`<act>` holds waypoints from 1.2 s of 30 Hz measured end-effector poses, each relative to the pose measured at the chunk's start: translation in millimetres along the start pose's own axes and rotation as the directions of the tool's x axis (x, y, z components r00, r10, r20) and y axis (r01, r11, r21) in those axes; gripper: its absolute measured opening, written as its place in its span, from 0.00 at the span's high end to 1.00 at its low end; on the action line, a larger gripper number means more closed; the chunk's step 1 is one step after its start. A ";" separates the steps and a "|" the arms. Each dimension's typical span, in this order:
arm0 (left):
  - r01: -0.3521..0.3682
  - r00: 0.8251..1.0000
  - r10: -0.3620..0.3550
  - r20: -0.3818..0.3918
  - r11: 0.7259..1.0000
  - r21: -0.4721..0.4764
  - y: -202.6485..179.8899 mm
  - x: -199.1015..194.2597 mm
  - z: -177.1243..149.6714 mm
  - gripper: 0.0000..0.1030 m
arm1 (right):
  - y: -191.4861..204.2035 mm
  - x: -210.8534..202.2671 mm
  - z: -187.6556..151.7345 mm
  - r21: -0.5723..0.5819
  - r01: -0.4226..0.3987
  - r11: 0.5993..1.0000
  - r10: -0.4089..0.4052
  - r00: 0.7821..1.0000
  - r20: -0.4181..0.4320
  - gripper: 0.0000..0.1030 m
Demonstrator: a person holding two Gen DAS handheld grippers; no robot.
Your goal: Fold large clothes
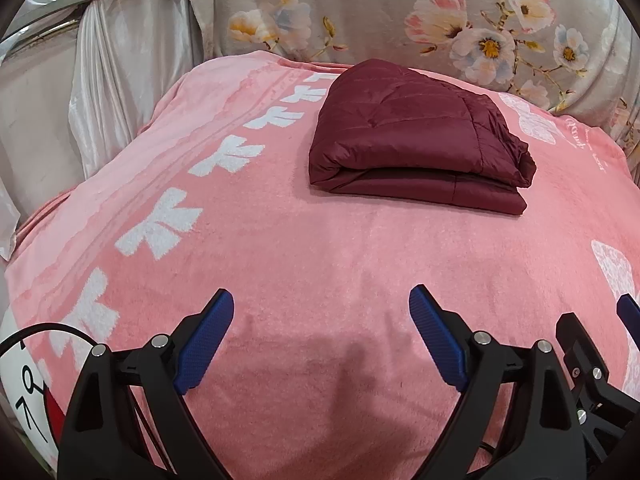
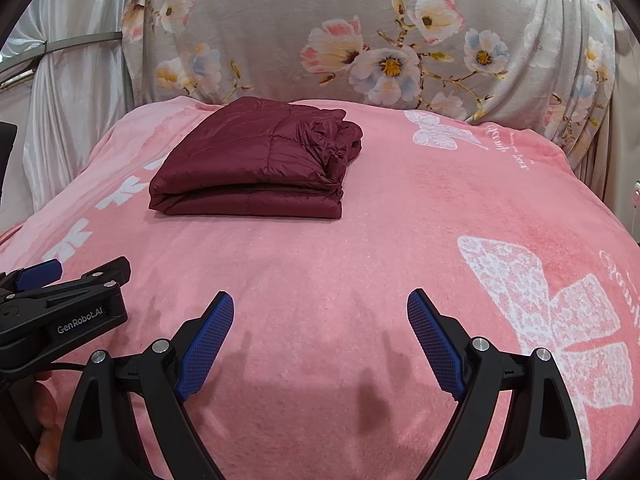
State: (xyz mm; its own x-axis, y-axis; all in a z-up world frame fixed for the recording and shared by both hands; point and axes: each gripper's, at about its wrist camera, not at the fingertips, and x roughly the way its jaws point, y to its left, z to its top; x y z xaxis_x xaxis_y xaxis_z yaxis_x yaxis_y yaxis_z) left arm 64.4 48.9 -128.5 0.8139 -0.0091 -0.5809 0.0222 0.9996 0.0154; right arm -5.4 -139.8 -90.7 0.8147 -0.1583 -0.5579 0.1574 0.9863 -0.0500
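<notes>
There was one folded maroon quilted puffer jacket (image 1: 416,136), one pink fleece blanket printed with white bows and butterflies (image 1: 320,248), one grey floral-print cloth draped behind it (image 2: 400,40) and one white satin curtain (image 1: 112,80). Two black grippers with blue ribbed pads were counted, a left gripper (image 1: 321,340) and a right gripper (image 2: 320,344).

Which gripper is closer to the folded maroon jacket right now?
Neither clearly. The left gripper and right gripper hang side by side, open, short of the maroon jacket, which lies ahead right of the left and ahead left of the right.
</notes>
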 end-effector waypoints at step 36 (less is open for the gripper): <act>-0.002 1.000 0.002 0.006 1.000 0.007 0.0 -1.0 -1.2 0.16 | -1.0 0.0 0.7 -0.004 -0.003 1.000 0.003 1.000 -0.001 0.16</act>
State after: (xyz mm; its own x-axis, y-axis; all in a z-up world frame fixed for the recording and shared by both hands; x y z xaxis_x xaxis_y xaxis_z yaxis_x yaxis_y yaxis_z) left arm 63.0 48.9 -128.9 0.8173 -0.0075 -0.5761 0.0246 0.9995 0.0219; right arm -5.2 -140.8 -90.1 0.8148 -0.1551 -0.5586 0.1526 0.9869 -0.0513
